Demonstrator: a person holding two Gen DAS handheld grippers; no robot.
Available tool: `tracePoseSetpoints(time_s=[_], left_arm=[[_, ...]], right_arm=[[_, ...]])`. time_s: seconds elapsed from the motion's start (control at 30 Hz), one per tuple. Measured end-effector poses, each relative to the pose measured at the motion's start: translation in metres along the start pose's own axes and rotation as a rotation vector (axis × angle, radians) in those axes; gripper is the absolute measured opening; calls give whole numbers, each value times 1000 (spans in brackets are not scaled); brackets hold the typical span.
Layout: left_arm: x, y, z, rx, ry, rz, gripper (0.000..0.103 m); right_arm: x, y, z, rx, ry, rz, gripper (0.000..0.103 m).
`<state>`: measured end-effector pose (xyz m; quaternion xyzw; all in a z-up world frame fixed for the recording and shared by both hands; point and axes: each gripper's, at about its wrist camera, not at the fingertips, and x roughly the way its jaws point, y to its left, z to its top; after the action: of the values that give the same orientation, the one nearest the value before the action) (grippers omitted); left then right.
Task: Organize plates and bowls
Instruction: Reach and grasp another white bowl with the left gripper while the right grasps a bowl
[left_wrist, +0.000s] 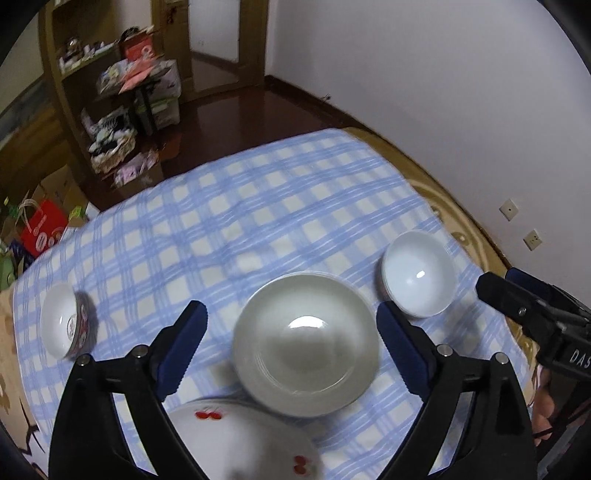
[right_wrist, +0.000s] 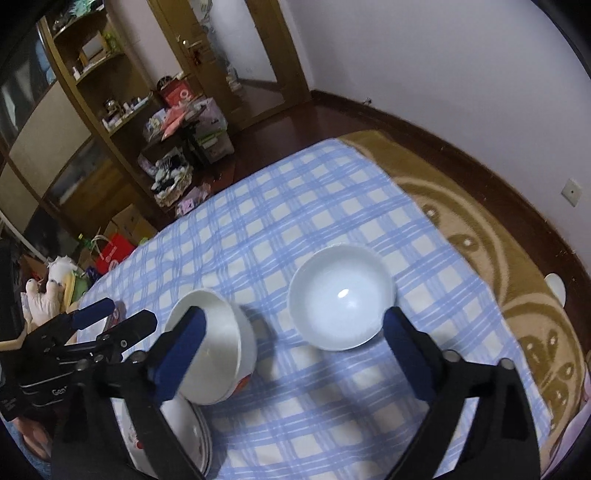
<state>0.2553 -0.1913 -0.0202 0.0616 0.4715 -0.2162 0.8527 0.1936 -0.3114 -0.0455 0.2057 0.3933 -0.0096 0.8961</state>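
Note:
In the left wrist view my open left gripper (left_wrist: 291, 317) hovers over a large plain white bowl (left_wrist: 306, 347) on the blue checked cloth. A white plate with red cherries (left_wrist: 243, 443) lies below it. A small patterned bowl (left_wrist: 66, 325) sits at the far left. A plain white bowl (left_wrist: 419, 273) sits at the right, with the right gripper's fingers (left_wrist: 517, 299) beside it. In the right wrist view my open right gripper (right_wrist: 293, 325) frames that white bowl (right_wrist: 340, 295). The large bowl (right_wrist: 214, 354) stands left, above stacked plates (right_wrist: 188, 432). The left gripper (right_wrist: 110, 317) shows at far left.
The blue checked cloth (left_wrist: 236, 221) covers a bed or table over a tan patterned blanket (right_wrist: 491, 236). Shelves (left_wrist: 110, 110) and boxes crowd the dark floor beyond the far edge. A white wall runs along the right.

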Motion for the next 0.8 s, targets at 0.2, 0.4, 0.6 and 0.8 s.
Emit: tracePoseSetpoints(time_s=[0.2,0.4,0.6,0.8], left_arm=[[4,-31,15,37,-16,-24,97],[25,-53,16,82,47,-46,97],[44,-68,17,92,59,-48,97],[68,-69,24,42,109,-72,97]], right_arm=[[-3,-17,6,7,-4,-32,103],[0,-41,5,5,-1,-60,103],[-1,-58,5,40,-20,-79,103],[8,-67,7,55,-11,-102,103]])
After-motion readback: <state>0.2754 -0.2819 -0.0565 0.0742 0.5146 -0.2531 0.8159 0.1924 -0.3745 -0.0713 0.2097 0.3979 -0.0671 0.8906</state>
